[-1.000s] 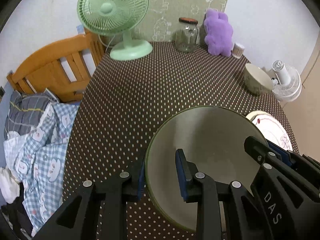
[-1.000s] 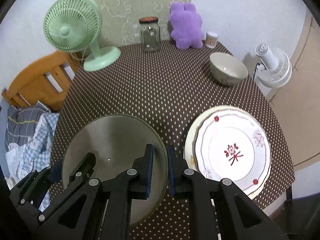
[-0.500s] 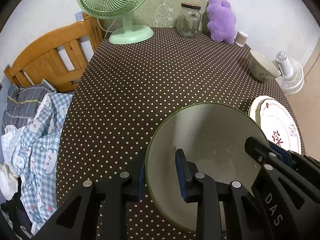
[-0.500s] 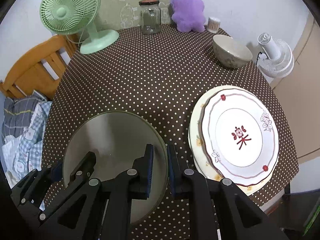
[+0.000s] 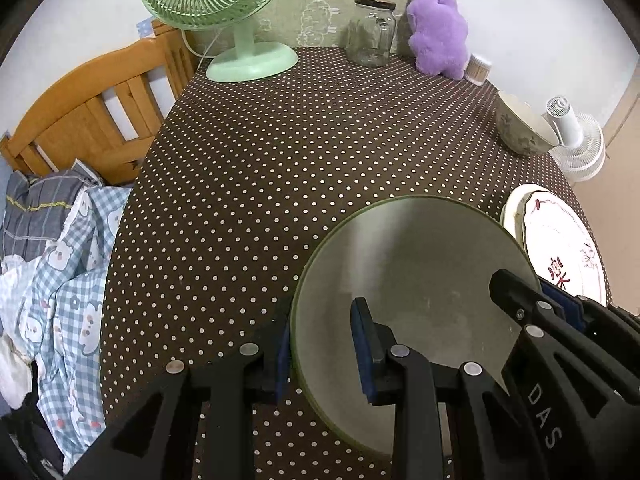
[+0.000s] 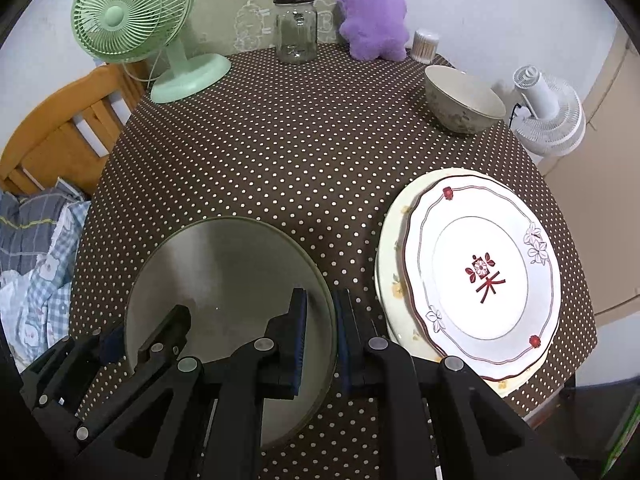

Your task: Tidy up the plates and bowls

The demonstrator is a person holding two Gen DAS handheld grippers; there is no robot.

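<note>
Two grippers hold one green plate (image 6: 224, 292): we see the left gripper (image 5: 320, 356) closed on its left rim, the right gripper (image 6: 320, 340) closed on its right rim. Treat it as rigid, glazed, slippery and breakable; grip only at opposite rims. Right of the jaws lies the plate stack (image 6: 480, 276).

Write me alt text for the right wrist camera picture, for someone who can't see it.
Two black grippers hold a large grey-green bowl by opposite rim edges: the right gripper on its right side, the left gripper on its left. To the right, a white flowered plate sits on a cream plate; a smaller bowl, green fan and jar stand farther back.
</note>
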